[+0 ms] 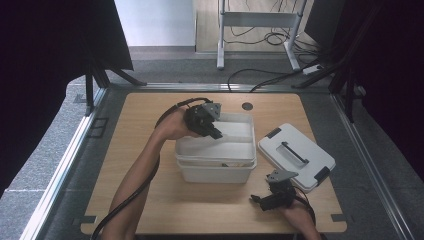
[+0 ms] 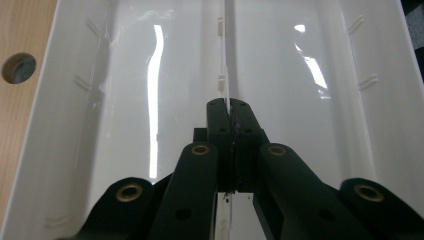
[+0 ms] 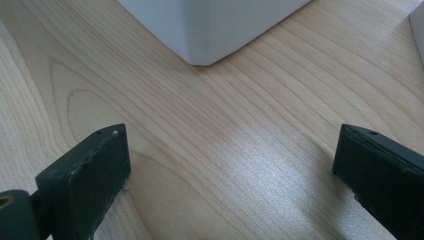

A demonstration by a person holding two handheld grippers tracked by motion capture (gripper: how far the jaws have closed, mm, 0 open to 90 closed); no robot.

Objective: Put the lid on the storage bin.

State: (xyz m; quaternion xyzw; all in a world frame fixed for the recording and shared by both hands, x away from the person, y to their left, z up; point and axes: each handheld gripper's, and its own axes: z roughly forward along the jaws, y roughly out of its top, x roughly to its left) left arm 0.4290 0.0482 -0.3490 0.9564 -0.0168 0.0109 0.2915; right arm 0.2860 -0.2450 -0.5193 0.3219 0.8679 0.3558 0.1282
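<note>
Wooden tabletop [image 1: 150, 200] carries a white box [image 1: 216, 170] w/ a white inner tray [image 1: 235, 145] on top; its lid [image 1: 295, 156] lies just beside, at the right. Left claw [image 2: 229, 107] is closed on the tray's thin middle divider [image 2: 223, 60], so the step in hand looks like lifting the tray out. Right claw [image 3: 225, 165] is wide open, holds nothing, low over bare wood near the box corner. Next move, I judge: pull straight up, keep tray level, maybe steady the box w/ the right.

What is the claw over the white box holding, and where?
The left gripper pinches the thin middle divider of the white tray, at its top edge.
</note>
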